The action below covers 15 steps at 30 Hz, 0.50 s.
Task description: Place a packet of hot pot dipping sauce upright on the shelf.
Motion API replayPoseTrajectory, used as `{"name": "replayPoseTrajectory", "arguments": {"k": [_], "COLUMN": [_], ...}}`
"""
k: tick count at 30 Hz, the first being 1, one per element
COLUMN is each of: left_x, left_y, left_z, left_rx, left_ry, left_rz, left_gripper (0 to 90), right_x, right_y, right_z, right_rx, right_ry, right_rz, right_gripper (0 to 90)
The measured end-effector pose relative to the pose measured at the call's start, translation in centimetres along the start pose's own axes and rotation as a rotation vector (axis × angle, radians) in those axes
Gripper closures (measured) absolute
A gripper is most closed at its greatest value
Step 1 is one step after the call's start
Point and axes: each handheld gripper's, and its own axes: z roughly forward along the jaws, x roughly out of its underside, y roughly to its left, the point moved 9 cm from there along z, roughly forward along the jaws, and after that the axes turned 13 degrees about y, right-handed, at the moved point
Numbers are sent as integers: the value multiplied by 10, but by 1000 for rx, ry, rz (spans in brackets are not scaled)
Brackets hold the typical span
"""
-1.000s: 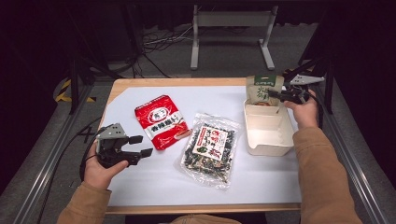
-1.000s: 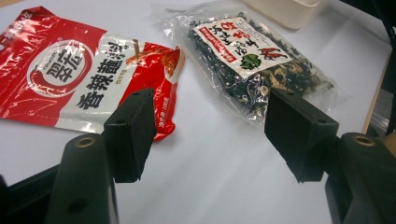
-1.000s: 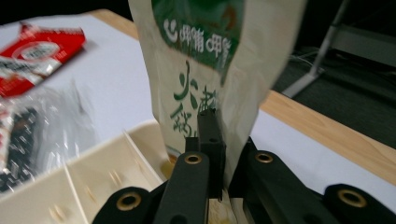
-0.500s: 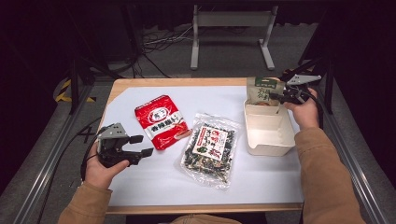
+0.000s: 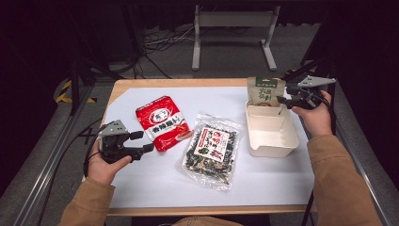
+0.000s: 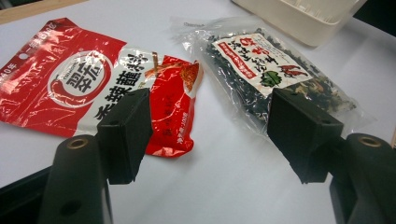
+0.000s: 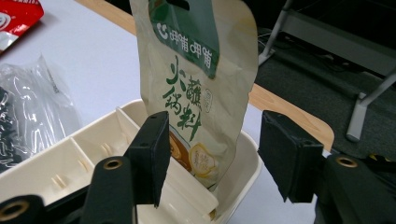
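Observation:
A beige and green pouch (image 5: 265,92) stands upright in the far end of the white divided tray (image 5: 277,141). My right gripper (image 5: 283,94) hovers just right of it; its jaws have just been opening and stand open. In the right gripper view the pouch (image 7: 201,70) rises beyond the gap of the right gripper (image 7: 210,149), untouched by the pads. A red packet (image 5: 162,121) and a clear packet of dark dried food (image 5: 211,149) lie flat mid-table. My left gripper (image 5: 143,141) is open, low at the left, with nothing in it, pointing at the red packet (image 6: 93,88).
White paper (image 5: 155,183) covers the wooden table (image 5: 179,84). The tray's near compartments (image 7: 56,172) hold nothing. The floor behind the table carries a metal stand (image 5: 233,28) and cables (image 5: 160,44). Dark rails run along both sides.
The right gripper's jaws went from shut on the green pouch to open, and the hand drew back and up slightly. The pouch stays standing in the tray. The left hand kept still.

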Motion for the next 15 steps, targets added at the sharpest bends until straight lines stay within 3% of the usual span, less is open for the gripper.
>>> {"name": "replayPoseTrajectory", "arguments": {"k": [3,9,15], "left_x": [0,0,1], "left_y": [2,7,16], "left_z": [0,1,1], "left_rx": [-2,-8,-25], "left_ry": [0,3,23], "left_rz": [-6,-18,-60], "left_gripper": [315,308,292], "right_x": [2,5,1], "right_y": [4,17,37], "right_z": [-12,-30,-44], "right_rx": [17,39,7], "right_ry": [-9,-13,-37], "right_rz": [35,39,40], "right_gripper": [426,428,429]}}
